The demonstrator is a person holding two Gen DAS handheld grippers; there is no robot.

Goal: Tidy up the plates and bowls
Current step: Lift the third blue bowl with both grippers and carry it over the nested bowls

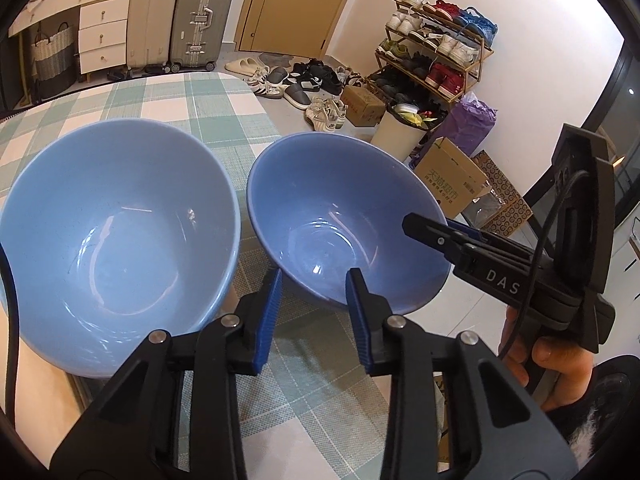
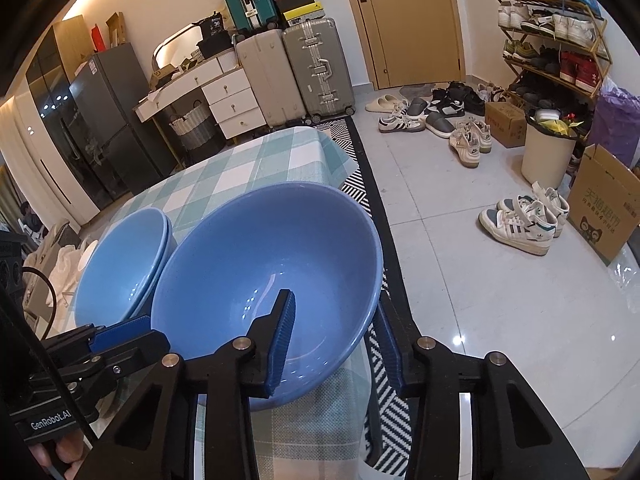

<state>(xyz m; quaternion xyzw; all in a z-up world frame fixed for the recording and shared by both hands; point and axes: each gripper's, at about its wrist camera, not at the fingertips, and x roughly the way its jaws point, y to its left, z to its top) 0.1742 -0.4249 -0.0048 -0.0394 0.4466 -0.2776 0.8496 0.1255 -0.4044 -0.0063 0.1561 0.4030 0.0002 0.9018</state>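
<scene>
Well, from my left tool point(image 1: 315, 274) I see a blue bowl point(image 1: 332, 208) on the checked desk point(image 1: 224, 100). It sits right at the desk's edge. One pad is inside the bowl and one is outside, so the near rim runs between them. I can see a gap, so this tool is loose and not squeezing yet. Just to the left is the other bowl point(image 1: 120, 220). The two are close but not touching. My right tool point(image 1: 430, 226) reaches over the far side of the same bowl.

From my right tool, the bowl fills the middle of the view. One pad is down inside it. The other pad is outside, right by the wall. The rim is between them, but the inside pad is not on the wall. So this tool is loose too. The other bowl shows two rims, so I think it is two bowls, one in the other.

I think the bowl is hard, smooth and a bit heavy. It could slip, and it would break if it fell on the tile floor. The rim is the best place to hold it, one pad in and one pad out, on both sides.
</scene>
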